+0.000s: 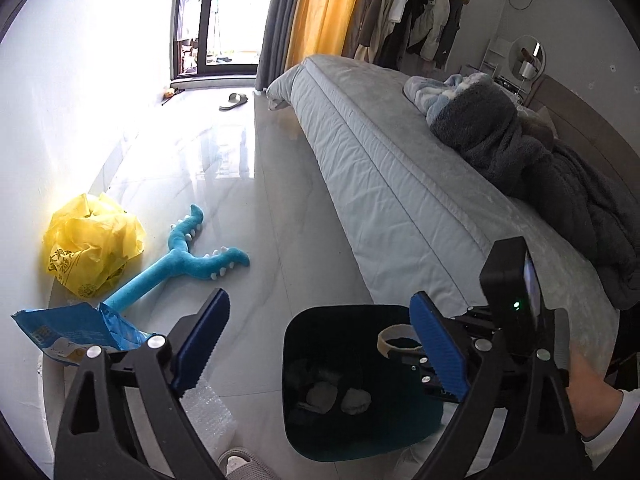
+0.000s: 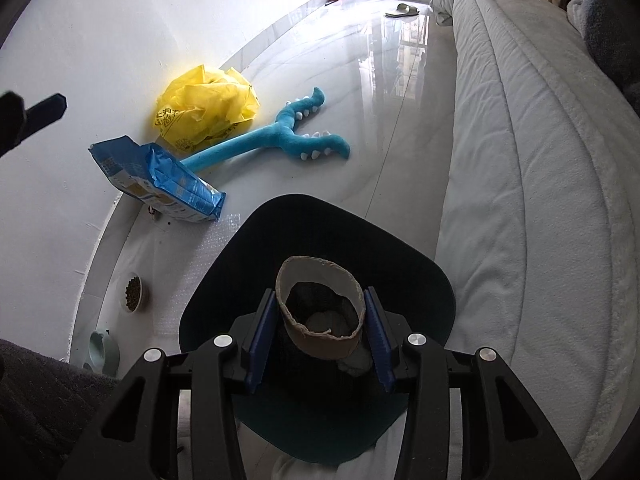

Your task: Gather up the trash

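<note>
A dark trash bin (image 2: 420, 276) stands on the floor beside the bed; it also shows in the left wrist view (image 1: 328, 328), with crumpled paper inside (image 1: 320, 396). My right gripper (image 2: 320, 332) is shut on a brown cardboard roll (image 2: 320, 312) and holds it over the bin's opening; the roll also shows in the left wrist view (image 1: 394, 340). My left gripper (image 1: 320, 352) is open and empty, above the bin's left side. A crumpled yellow plastic bag (image 2: 208, 104) and a blue food bag (image 2: 160, 176) lie by the wall.
A blue plush toy (image 2: 280, 132) lies on the tile floor. The bed (image 2: 520, 200) runs along the right. Bubble wrap (image 1: 208, 408), a bowl of kibble (image 2: 134, 292) and a green bowl (image 2: 102, 348) sit near the wall. A slipper (image 1: 234, 101) lies far off.
</note>
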The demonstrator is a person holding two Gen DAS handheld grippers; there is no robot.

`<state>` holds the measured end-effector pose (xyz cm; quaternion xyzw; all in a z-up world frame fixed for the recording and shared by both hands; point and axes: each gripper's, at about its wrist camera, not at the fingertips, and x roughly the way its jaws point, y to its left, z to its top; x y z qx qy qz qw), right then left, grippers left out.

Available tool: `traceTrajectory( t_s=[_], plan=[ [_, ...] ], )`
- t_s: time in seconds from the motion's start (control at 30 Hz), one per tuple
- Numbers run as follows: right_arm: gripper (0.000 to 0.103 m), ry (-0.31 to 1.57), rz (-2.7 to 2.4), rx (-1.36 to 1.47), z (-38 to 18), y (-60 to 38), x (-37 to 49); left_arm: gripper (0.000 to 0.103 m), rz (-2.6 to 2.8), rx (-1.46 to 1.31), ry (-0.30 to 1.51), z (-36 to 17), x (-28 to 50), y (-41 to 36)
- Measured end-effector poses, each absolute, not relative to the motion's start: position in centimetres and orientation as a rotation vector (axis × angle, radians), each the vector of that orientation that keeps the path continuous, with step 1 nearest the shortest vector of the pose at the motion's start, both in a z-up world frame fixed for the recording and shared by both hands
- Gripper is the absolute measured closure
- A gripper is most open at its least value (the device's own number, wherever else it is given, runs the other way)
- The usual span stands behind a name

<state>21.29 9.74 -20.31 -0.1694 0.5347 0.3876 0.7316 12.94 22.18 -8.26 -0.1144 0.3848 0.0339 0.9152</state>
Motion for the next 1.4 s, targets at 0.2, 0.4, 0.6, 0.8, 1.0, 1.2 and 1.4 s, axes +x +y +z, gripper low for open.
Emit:
traceTrajectory(
  t_s=[0.2, 0.4, 0.6, 0.8, 1.0, 1.2, 1.4],
  plan=[
    [0.058, 1.22, 0.843, -0.407, -21.7, 10.2, 21.0, 0.009, 0.065, -0.223, 0.738, -7.1, 12.7, 21.8],
    [0.058, 1.243, 0.837, -0.421, -22.4, 10.1, 21.0, 0.009, 0.059, -0.191, 0.675, -6.0, 12.4, 21.3],
    [0.045, 1.262, 0.832, -0.435, -22.8, 10.1, 20.9, 0.009, 0.05, -0.185, 0.615, -4.9, 11.8, 21.1],
    [0.043, 1.242, 0.822, -0.43, -22.0, 9.5, 20.9, 0.007, 0.071, -0.199, 0.55, -3.9, 11.2, 21.6],
    [0.034, 1.159, 0.81, -0.367, -18.9, 7.5, 20.2, 0.004, 0.106, -0.138, 0.494, -2.6, 10.0, 20.5],
    [0.028, 1.021, 0.748, -0.306, -14.1, 4.5, 19.3, 0.003, 0.107, -0.11, 0.519, -1.5, 9.8, 18.2],
    [0.012, 0.887, 0.683, -0.259, -9.1, -0.9, 17.4, 0.003, 0.178, -0.123, 0.548, -0.8, 7.9, 16.3]
  ],
)
